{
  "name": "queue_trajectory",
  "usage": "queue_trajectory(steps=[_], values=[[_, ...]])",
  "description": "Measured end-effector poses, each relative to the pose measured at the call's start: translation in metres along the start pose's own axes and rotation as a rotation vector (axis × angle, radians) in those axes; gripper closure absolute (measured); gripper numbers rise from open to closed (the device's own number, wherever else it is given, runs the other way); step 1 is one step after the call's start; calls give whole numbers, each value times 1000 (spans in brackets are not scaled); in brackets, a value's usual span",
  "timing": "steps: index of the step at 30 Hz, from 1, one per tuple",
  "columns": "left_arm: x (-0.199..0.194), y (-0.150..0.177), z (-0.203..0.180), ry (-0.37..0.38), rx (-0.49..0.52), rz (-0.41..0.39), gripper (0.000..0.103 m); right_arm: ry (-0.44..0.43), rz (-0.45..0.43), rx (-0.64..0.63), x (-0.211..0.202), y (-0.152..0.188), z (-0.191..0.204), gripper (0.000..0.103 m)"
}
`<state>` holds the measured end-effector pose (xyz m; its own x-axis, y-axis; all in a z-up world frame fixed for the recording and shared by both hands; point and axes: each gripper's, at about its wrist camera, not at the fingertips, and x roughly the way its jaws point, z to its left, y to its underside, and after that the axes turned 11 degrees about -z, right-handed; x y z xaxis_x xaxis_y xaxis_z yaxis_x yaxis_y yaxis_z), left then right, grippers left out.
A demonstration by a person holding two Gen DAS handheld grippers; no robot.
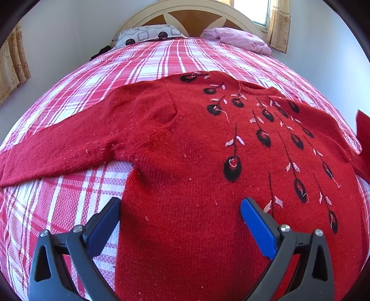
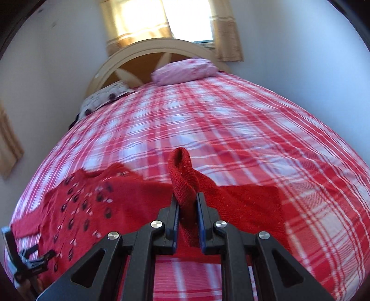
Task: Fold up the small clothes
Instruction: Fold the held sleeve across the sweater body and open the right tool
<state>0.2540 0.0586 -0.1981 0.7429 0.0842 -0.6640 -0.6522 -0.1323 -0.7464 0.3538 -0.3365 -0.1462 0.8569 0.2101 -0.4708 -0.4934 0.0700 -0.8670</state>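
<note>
Closest to the left wrist camera stand the two blue-padded fingers of the left gripper (image 1: 180,222), spread wide apart with nothing pinched between them; one finger hangs over the checked bedcover (image 1: 69,208) and the other over the lower body of the red sweater (image 1: 185,150). One sweater is on the bed, lying flat with its front up, the neck hole toward the headboard (image 1: 185,14). Its front carries many black oval shapes on thin dark stems with small pink leaves; they are too many and too blurred at the edge to count surely. One sleeve (image 1: 57,148) stretches flat across the cover toward the left of this view. The other sleeve (image 2: 185,176) is seen in the right wrist view: the right gripper (image 2: 187,203) has its two fingers pressed together on the cuff end, and a loop of the red knit stands up above the fingertips, lifted off the cover. From there the sleeve runs down to the sweater body. Two pillows lie at the head of the bed: one patterned pillow (image 1: 148,34) with dark round marks and one pink pillow (image 1: 240,39), side by side. Behind the headboard is one window (image 1: 252,9) with yellow curtains (image 1: 279,25).
</note>
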Motion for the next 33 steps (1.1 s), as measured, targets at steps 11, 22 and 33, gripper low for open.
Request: queue_trajectory(steps=[11, 22, 33], values=[[1, -1, 0, 22, 4, 18, 0, -155, 141, -135, 37, 59, 69, 59], [-29, -33, -44, 174, 39, 44, 4, -91, 14, -104, -29, 82, 9, 43], [-21, -68, -157, 293, 107, 71, 22, 1, -61, -34, -42, 90, -23, 42]])
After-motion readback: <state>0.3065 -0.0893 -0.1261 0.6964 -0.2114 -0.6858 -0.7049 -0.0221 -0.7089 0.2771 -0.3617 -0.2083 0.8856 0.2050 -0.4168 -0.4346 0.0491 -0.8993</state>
